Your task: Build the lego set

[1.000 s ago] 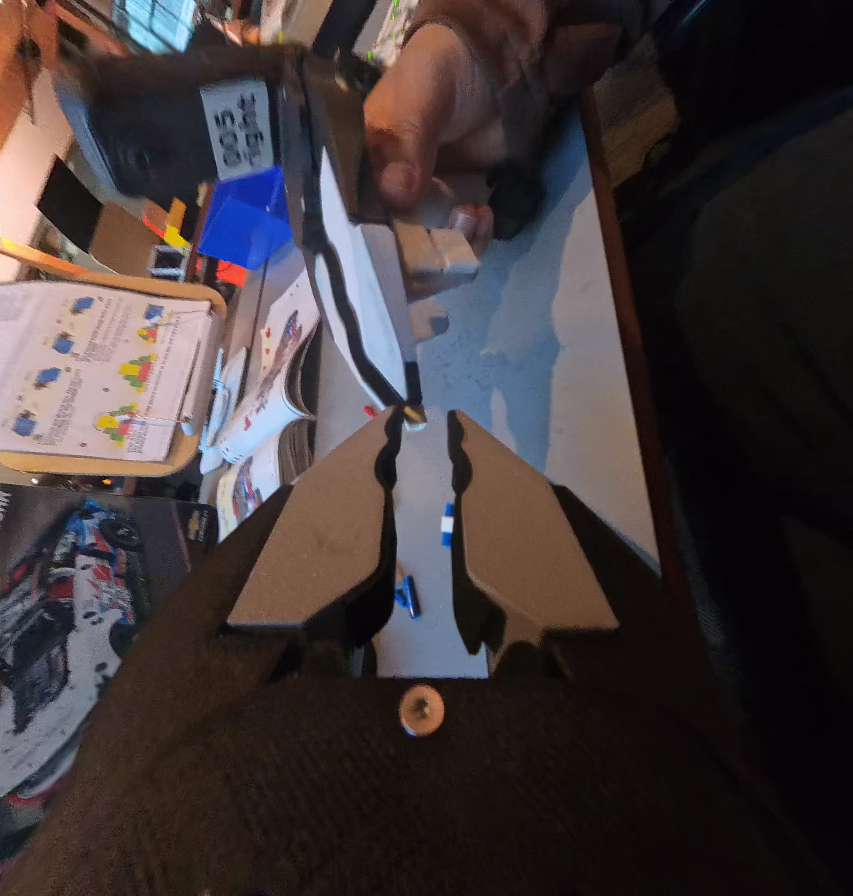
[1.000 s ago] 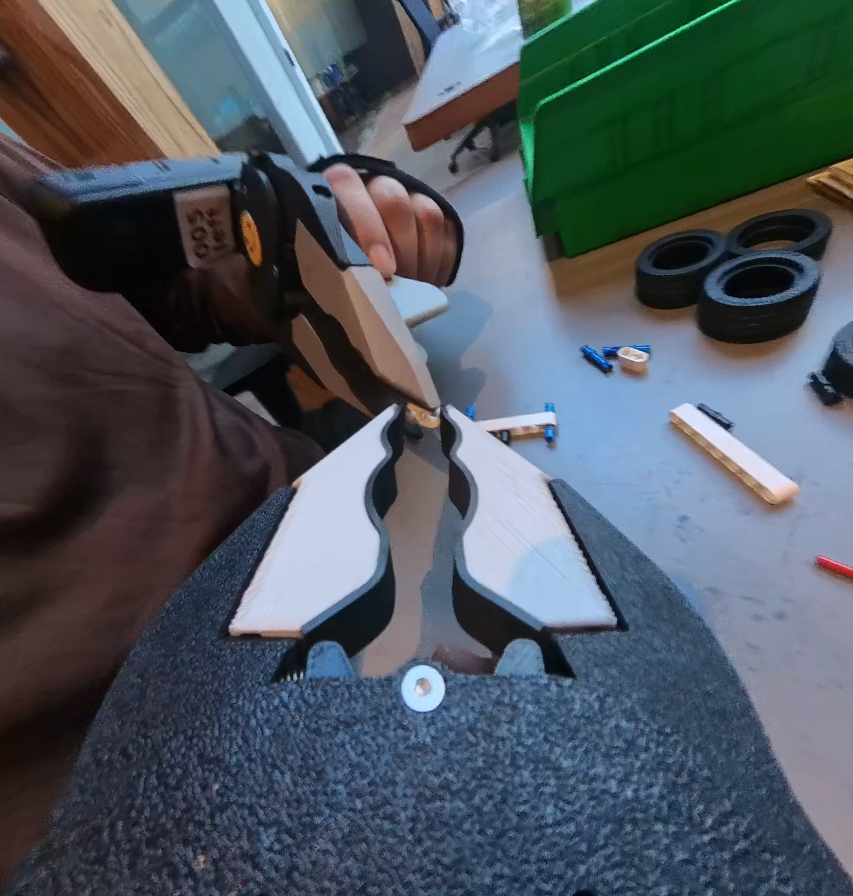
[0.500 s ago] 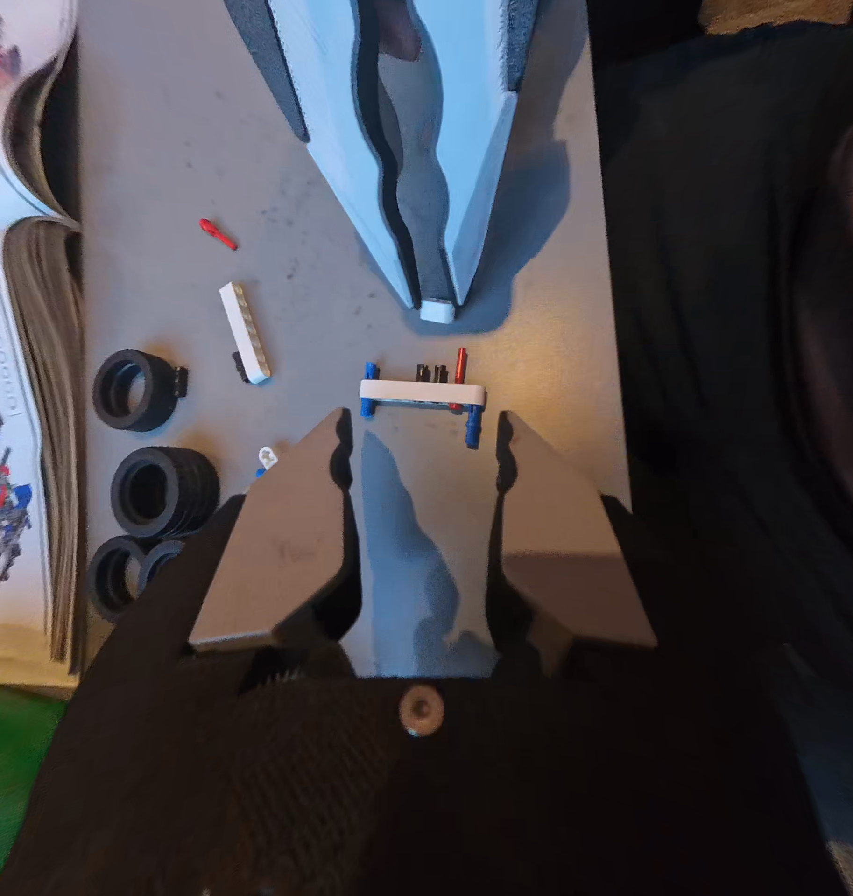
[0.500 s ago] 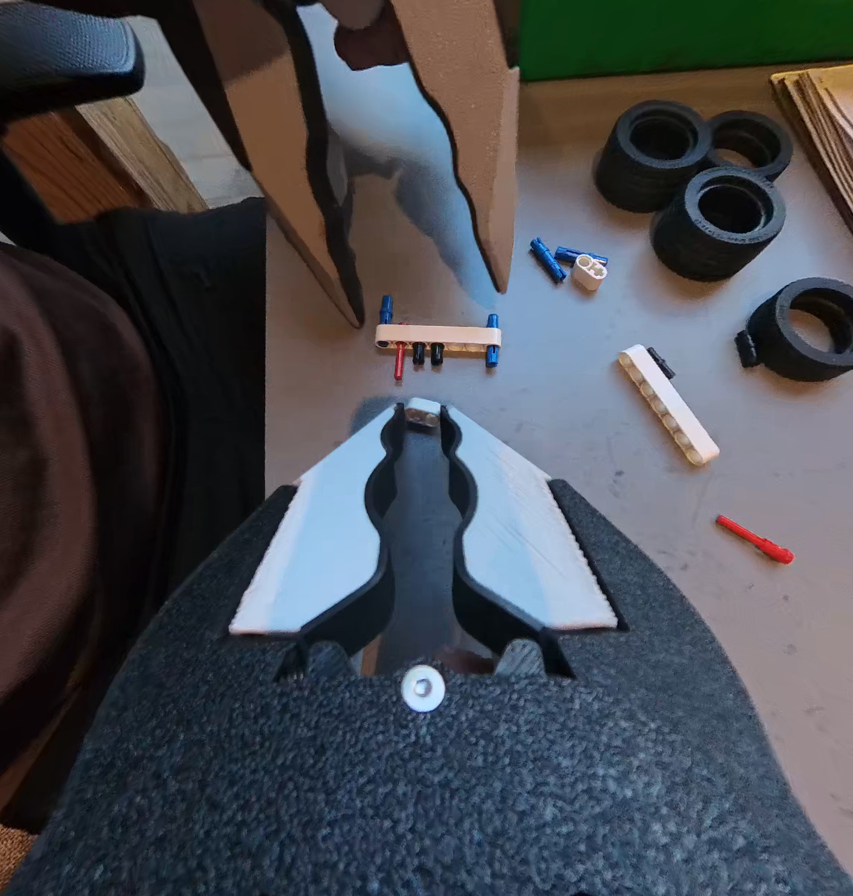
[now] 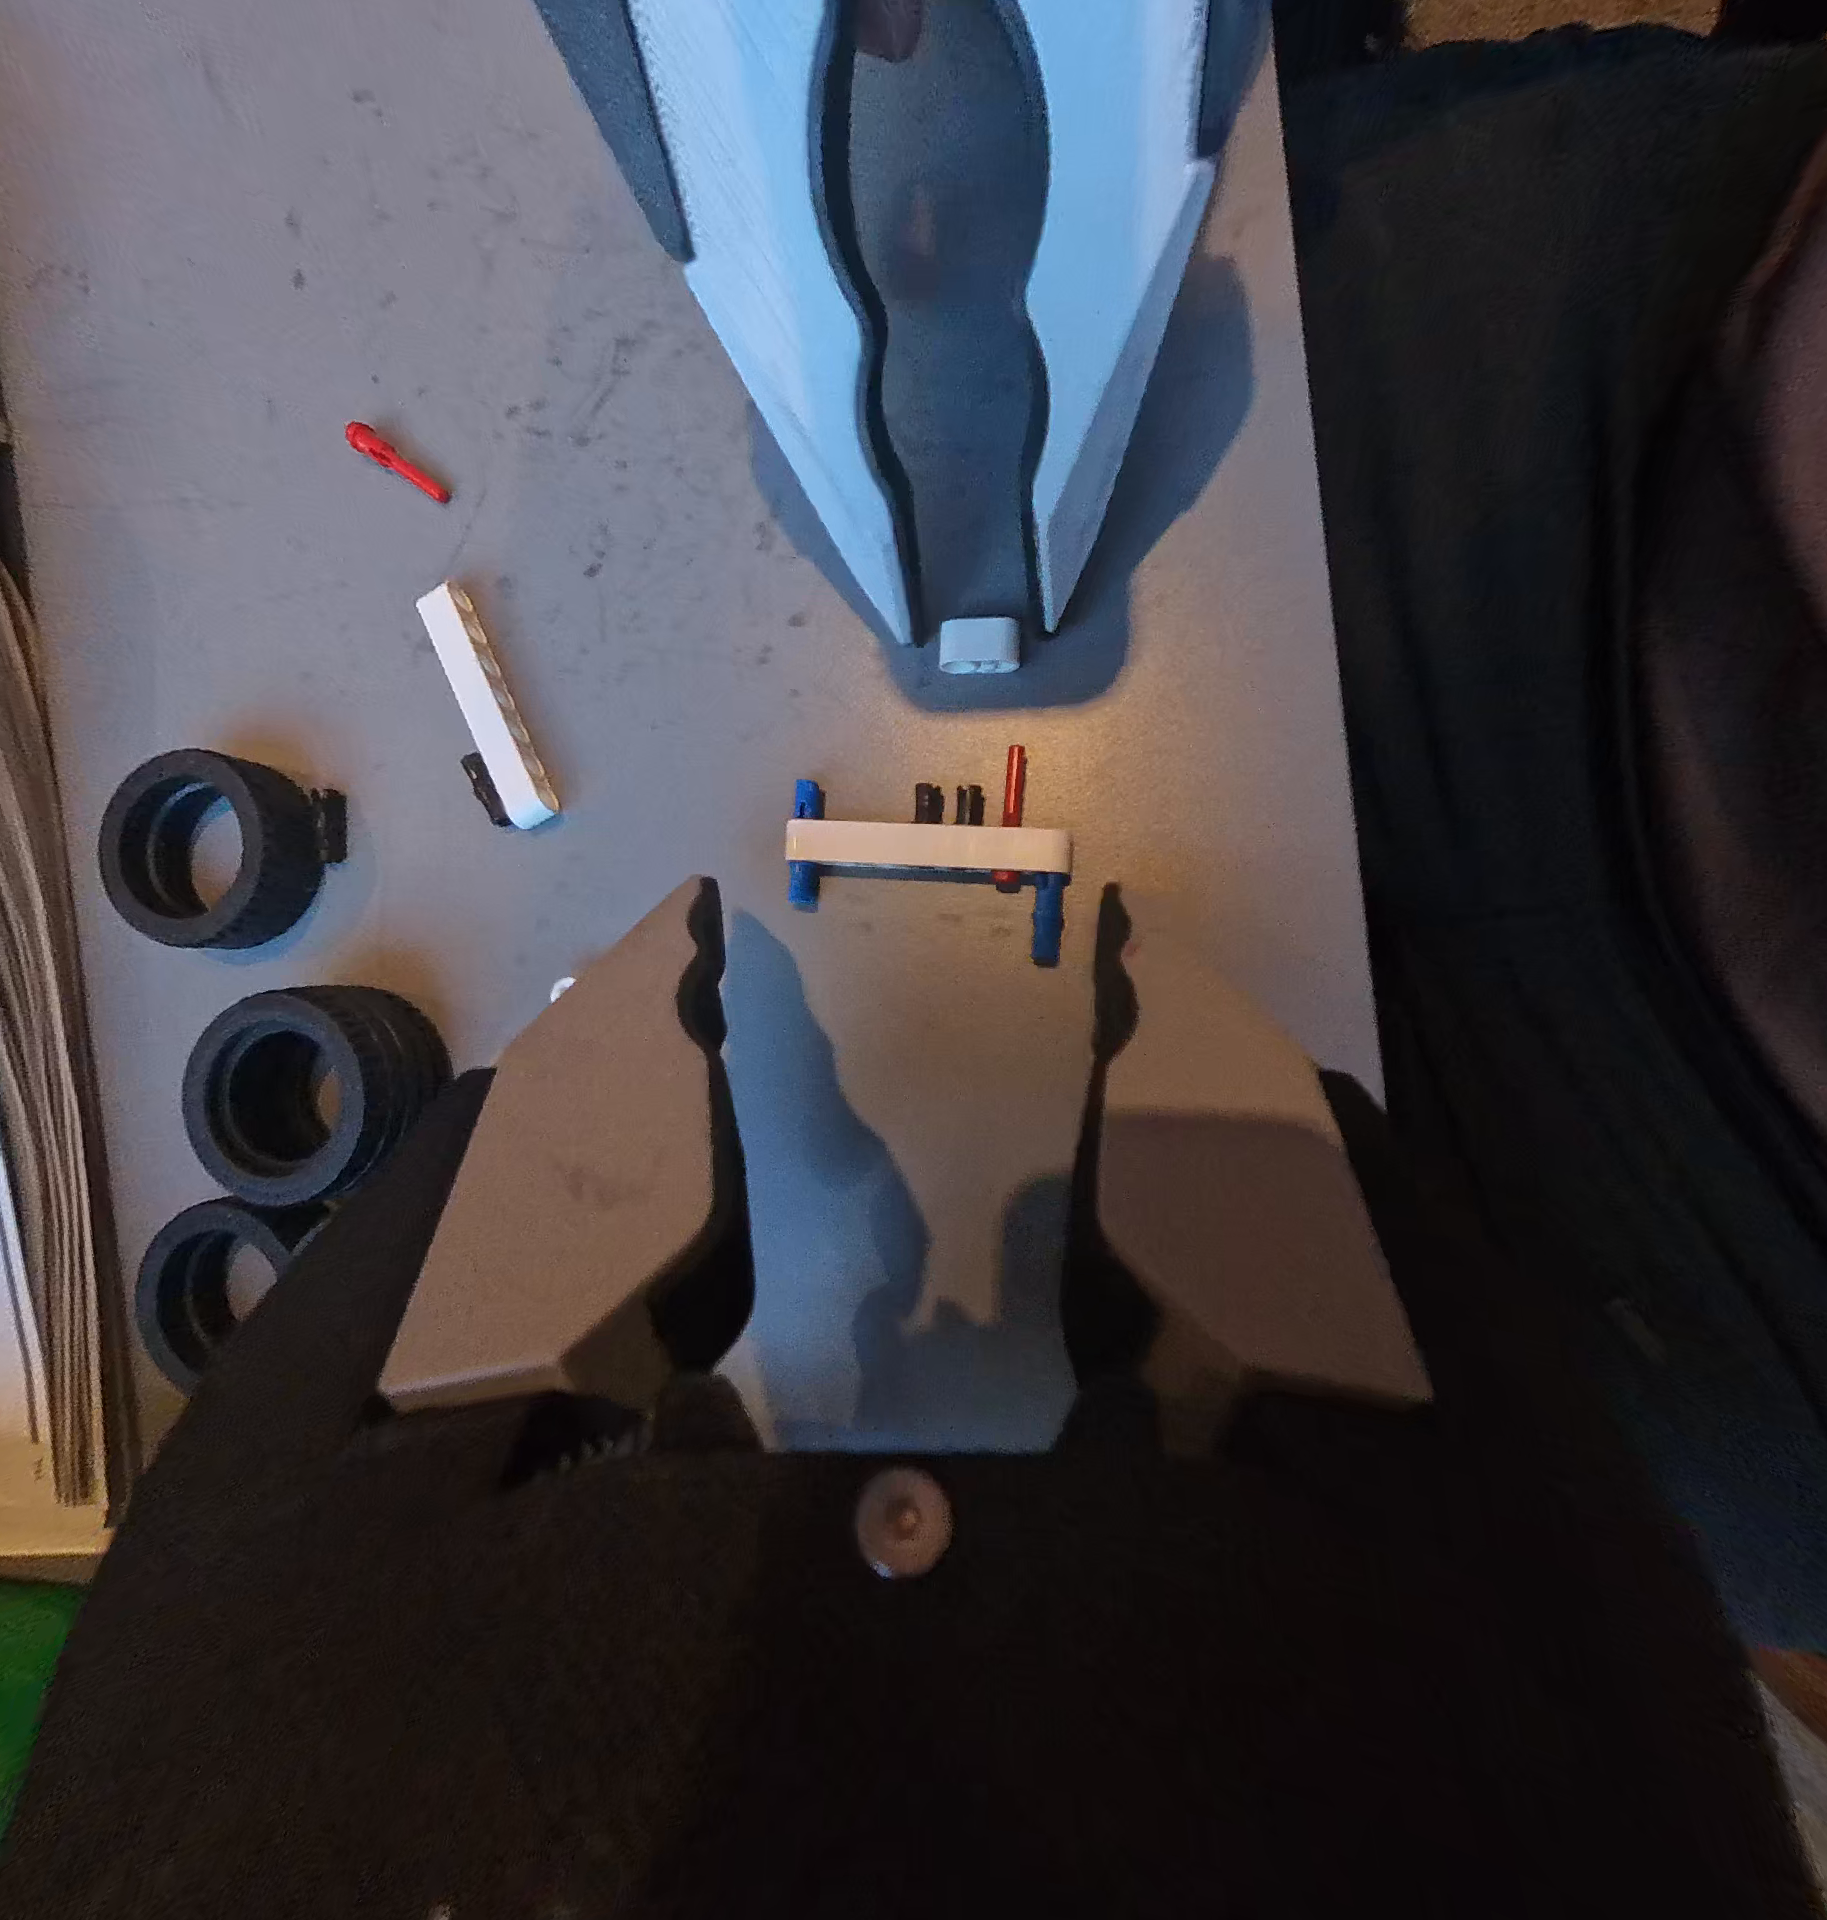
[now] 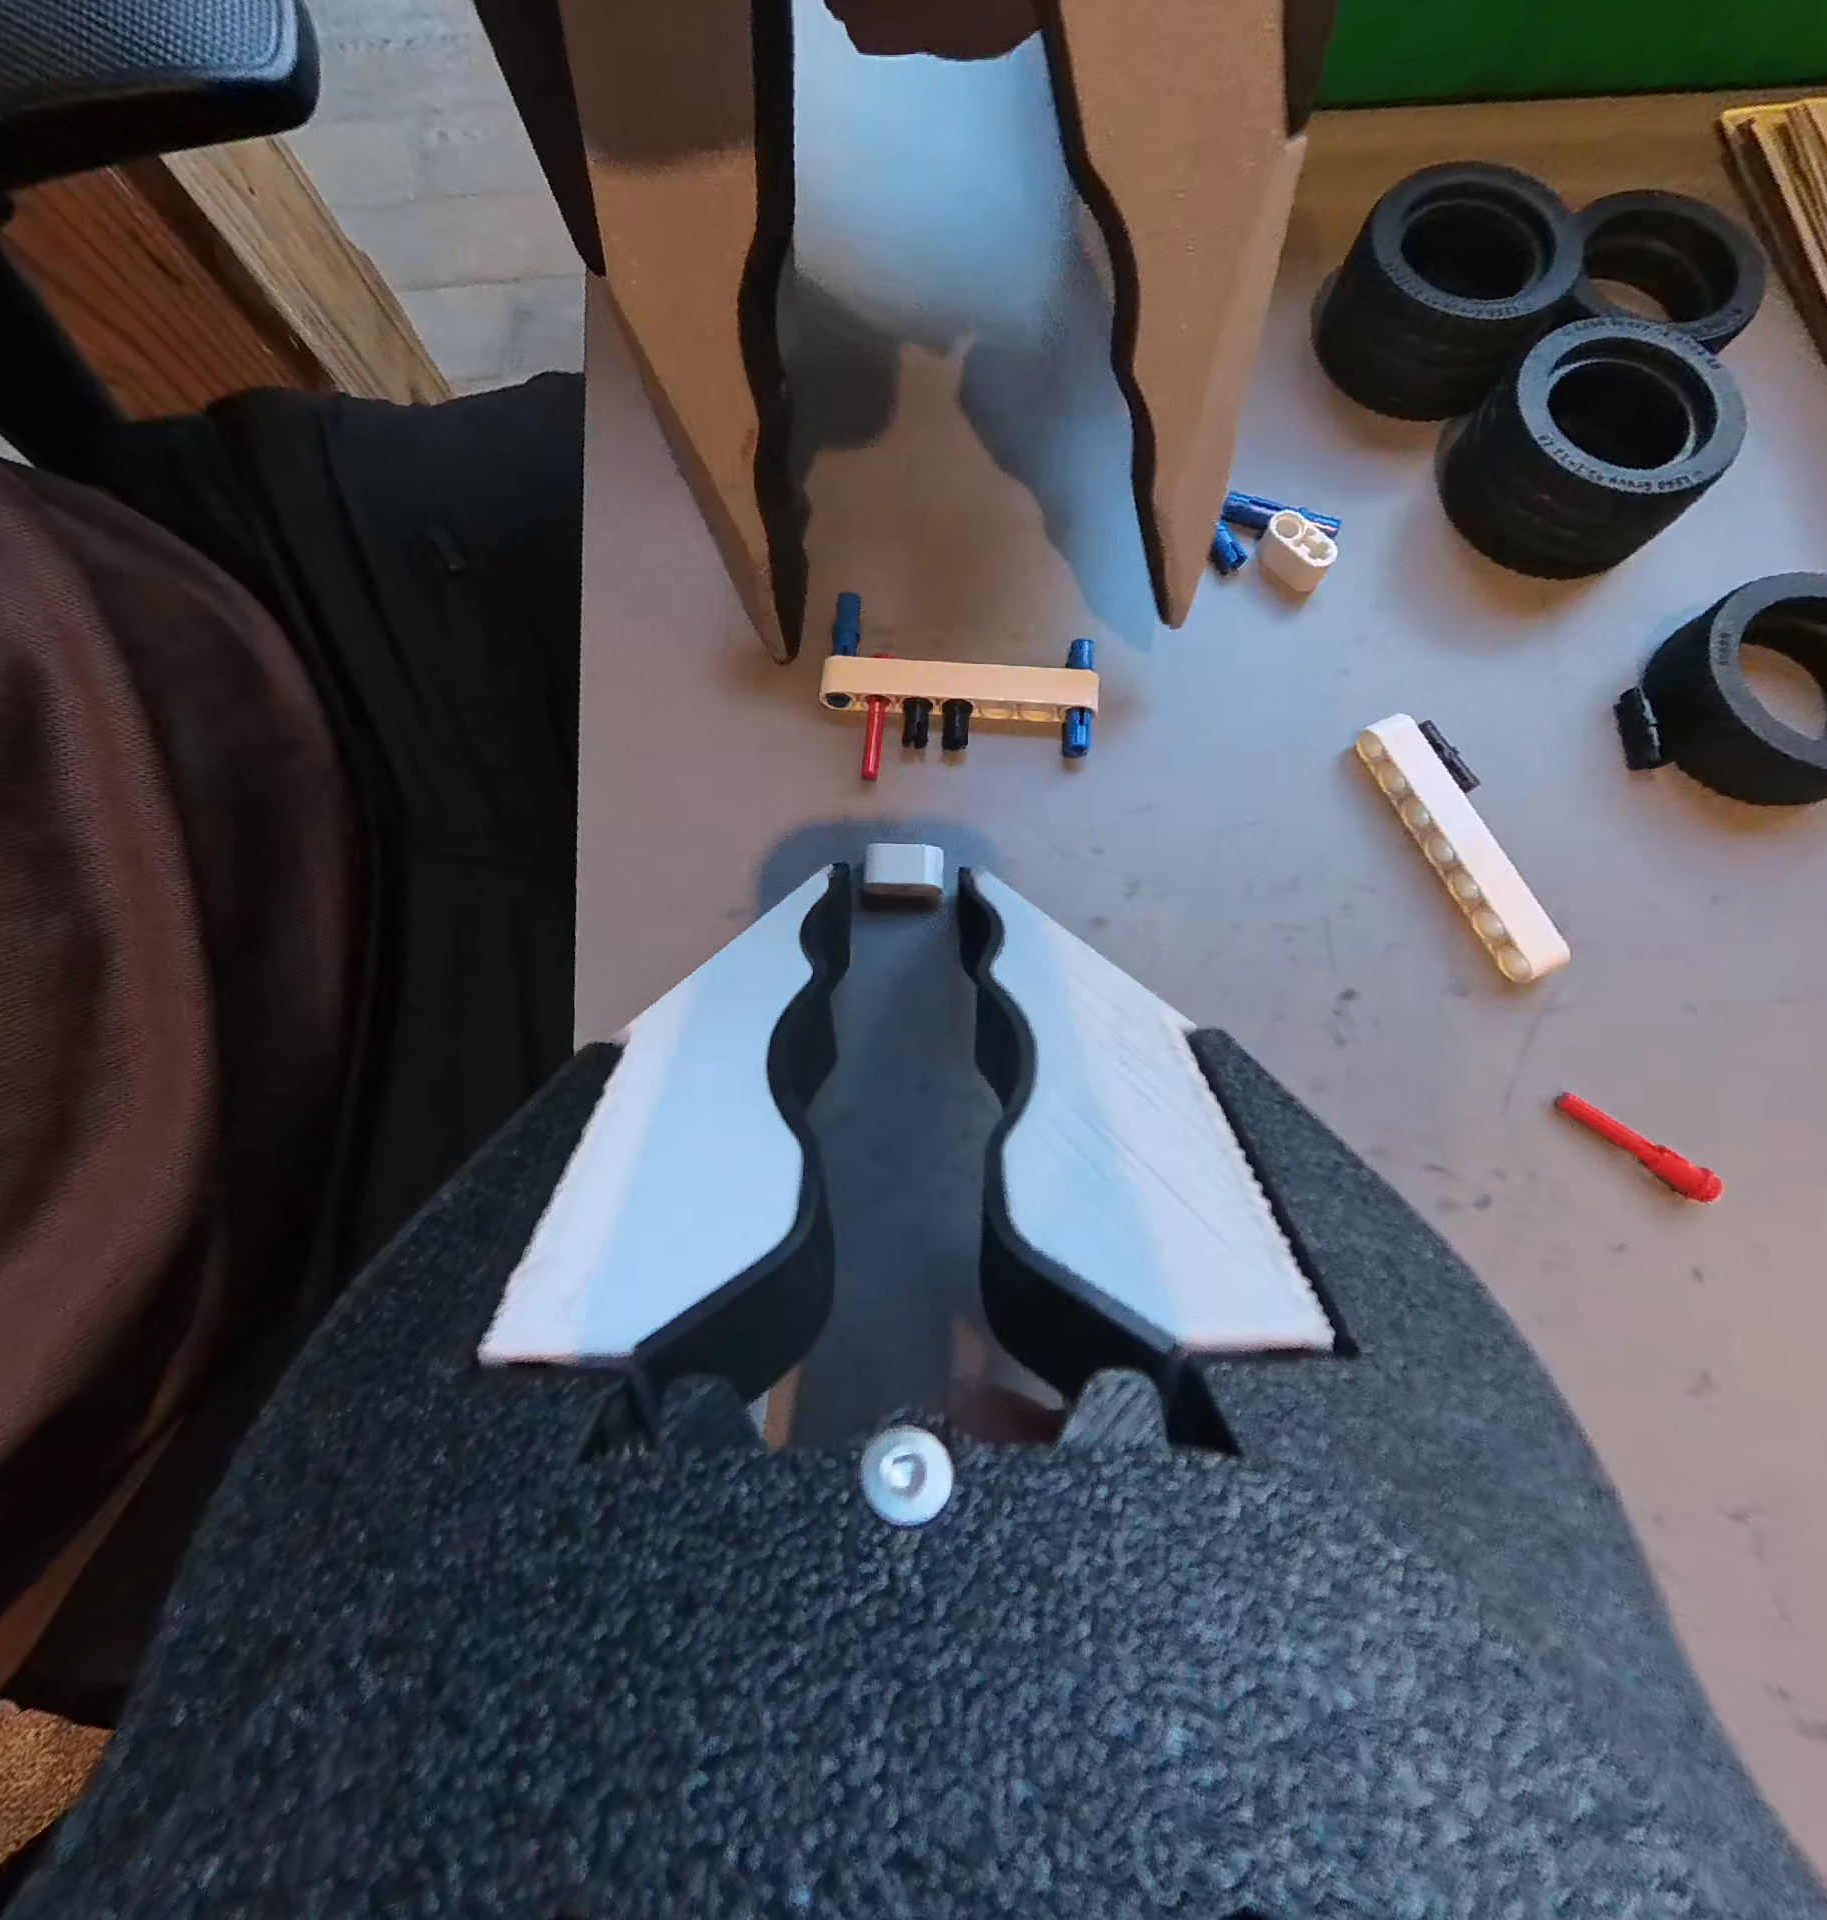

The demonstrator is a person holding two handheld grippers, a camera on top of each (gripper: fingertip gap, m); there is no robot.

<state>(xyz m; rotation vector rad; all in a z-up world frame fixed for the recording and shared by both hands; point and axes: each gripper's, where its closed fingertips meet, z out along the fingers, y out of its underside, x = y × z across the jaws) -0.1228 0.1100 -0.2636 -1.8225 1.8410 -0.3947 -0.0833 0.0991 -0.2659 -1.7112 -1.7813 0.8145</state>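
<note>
on the grey tabletop (image 6: 1252, 1039), the right gripper (image 6: 901, 883) pinches a small white connector (image 6: 901, 876); the left gripper (image 5: 904, 899), spread, should steady the pinned beam (image 6: 959, 688) squarely.

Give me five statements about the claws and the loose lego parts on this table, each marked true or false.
1. The right claw is shut on a small white connector. True.
2. The left claw grips the white beam with pins. False: it is open, and the beam lies on the table ahead of its tips.
3. A loose red pin lies apart from the plain white beam. True.
4. That pinned beam carries only blue pins. False: red and black ones show too.
5. Black tyres stand on the table. True.
</note>
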